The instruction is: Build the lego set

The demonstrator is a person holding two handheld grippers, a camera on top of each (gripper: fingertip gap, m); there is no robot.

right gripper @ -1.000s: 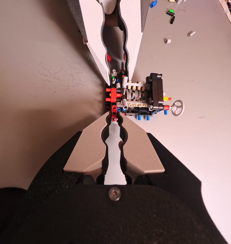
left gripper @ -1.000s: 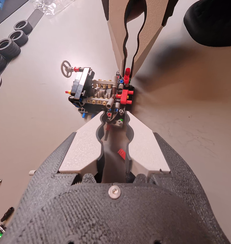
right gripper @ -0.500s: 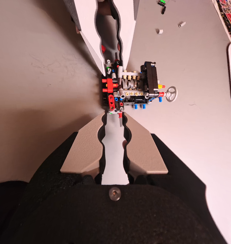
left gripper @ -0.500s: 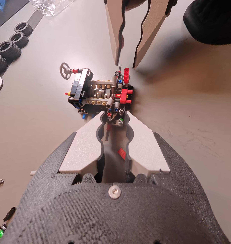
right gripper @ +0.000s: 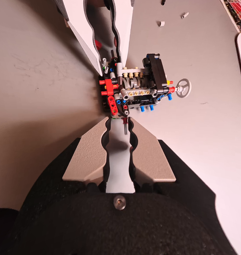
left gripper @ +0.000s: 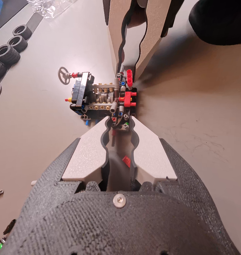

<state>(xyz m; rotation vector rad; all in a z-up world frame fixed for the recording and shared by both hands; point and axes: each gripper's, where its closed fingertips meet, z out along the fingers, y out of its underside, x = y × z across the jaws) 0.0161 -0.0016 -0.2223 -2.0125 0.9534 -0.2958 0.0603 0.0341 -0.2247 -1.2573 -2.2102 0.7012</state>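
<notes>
- Plainly, the lego model (left gripper: 103,99) sits on the worktop (left gripper: 186,110) between both claws; I judge it light, rigid, but brittle at its pins.
- My left claw (left gripper: 119,121) grips its near end; the right claw (right gripper: 119,118) is parted, holding nothing, beside the red beam (right gripper: 112,105).
- I'd hold the black frame, not the steering wheel (right gripper: 184,88); the underside is hidden.

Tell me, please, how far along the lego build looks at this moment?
Partly done. The chassis already carries an engine block, a steering wheel and a short red beam. In hand: the left claw grips one end of the chassis, while the right claw sits open at the opposite end. Left: four tyres and loose pins lie unused on the table.
</notes>
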